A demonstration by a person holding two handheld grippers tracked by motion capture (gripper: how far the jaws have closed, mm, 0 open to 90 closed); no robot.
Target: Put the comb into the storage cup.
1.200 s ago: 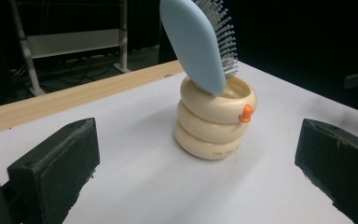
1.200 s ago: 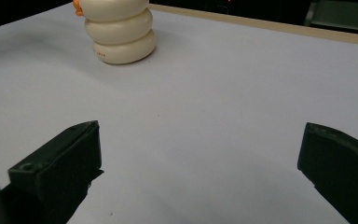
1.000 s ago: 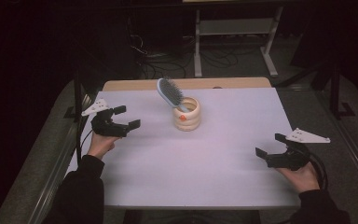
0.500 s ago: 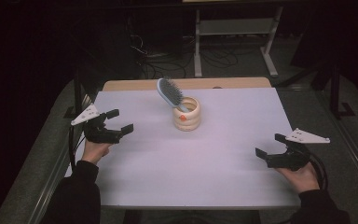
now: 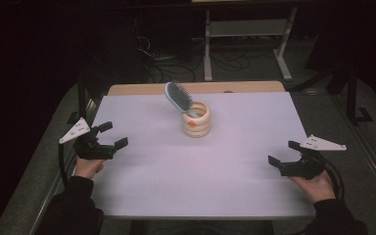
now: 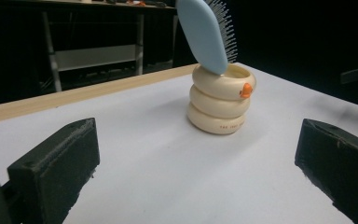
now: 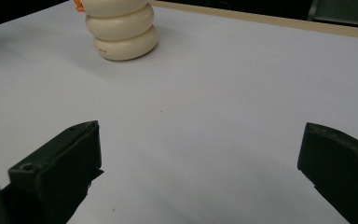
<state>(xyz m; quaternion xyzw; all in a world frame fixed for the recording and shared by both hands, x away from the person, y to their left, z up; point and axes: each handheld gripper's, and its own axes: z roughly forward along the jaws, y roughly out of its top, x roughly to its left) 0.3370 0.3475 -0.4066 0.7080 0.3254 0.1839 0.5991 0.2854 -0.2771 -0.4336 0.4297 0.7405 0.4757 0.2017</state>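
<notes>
We see the hairbrush (image 5: 178,97) standing handle-down in the cream holder (image 5: 196,119), head tilted, ahead of both sets of jaws. Left gripper (image 5: 108,138) is nearer, the holder ahead and slightly right of its jaws. Right gripper (image 5: 284,152) sits well apart. Both spread wide, holding nothing.

A cream holder (image 5: 196,119), shaped like three stacked rings with a small orange mark near its rim, stands upright on the far middle of the white table (image 5: 200,176). A pale blue hairbrush (image 5: 178,97) stands in it handle-down, its oval head leaning up and to the far left, bristles facing right.
</notes>
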